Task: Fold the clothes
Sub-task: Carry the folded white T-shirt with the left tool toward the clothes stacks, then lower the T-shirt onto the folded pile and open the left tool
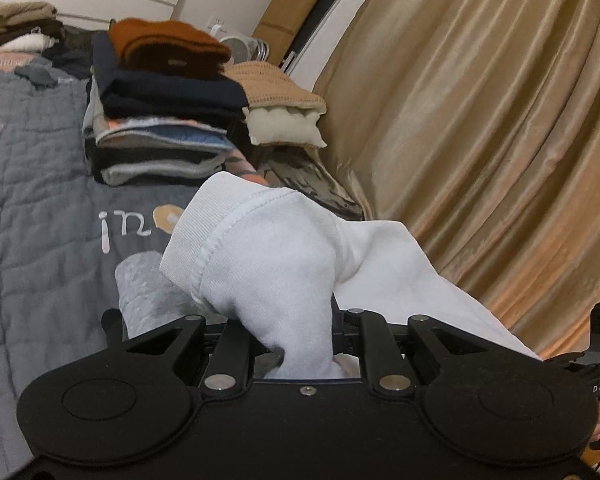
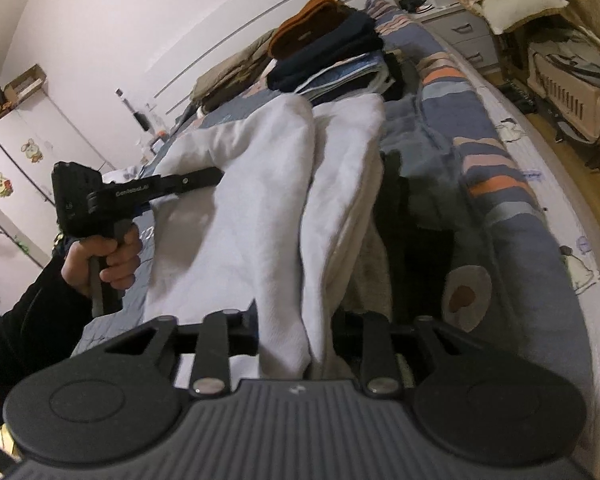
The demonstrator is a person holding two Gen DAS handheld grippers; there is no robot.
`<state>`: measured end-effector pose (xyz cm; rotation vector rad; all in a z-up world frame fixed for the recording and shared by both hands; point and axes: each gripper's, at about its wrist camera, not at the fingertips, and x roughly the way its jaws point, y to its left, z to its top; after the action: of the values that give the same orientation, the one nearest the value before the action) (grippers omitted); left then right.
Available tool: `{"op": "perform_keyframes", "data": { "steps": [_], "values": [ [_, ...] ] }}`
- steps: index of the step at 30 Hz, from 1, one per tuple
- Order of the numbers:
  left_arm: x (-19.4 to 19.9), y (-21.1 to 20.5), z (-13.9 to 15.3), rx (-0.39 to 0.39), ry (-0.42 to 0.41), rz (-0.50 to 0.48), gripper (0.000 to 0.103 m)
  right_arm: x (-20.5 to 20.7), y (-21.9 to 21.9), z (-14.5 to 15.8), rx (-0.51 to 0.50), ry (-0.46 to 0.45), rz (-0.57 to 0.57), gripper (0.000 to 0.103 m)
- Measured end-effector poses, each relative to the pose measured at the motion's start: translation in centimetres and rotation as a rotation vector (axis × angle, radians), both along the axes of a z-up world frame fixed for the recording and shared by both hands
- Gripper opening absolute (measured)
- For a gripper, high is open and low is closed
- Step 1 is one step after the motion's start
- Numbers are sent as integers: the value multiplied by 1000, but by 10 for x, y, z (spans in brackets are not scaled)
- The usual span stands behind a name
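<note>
White garment pinched in both claws

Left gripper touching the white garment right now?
Touching. Left wrist view shows the white garment bunched between the left gripper fingers, which are closed on the cloth.

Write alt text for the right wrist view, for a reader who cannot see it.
The right gripper is shut on a white garment stretched across a bed; the left gripper, held in a hand, grips its other side. Folded clothes are stacked behind.
</note>
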<state>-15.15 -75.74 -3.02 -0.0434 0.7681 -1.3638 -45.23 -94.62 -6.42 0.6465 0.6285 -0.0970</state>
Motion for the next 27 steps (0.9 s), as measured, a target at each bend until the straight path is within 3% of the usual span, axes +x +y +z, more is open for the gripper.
{"op": "perform_keyframes", "data": {
  "steps": [4,7,17,23,27],
  "values": [
    [6,-3,-6,22,19,5,17,-9,-4,4,-33,-16,-17,34],
    [11,1,-5,42,30,31,34,-22,-6,11,-69,-13,-49,35],
    [6,59,18,82,-74,79,37,-77,-7,41,-184,-34,-202,36],
    [-25,100,40,51,-117,53,37,-84,28,63,-224,-128,-142,36],
    [-65,111,39,21,-77,-49,37,-67,52,55,-190,-158,-67,36]
  ]
}}
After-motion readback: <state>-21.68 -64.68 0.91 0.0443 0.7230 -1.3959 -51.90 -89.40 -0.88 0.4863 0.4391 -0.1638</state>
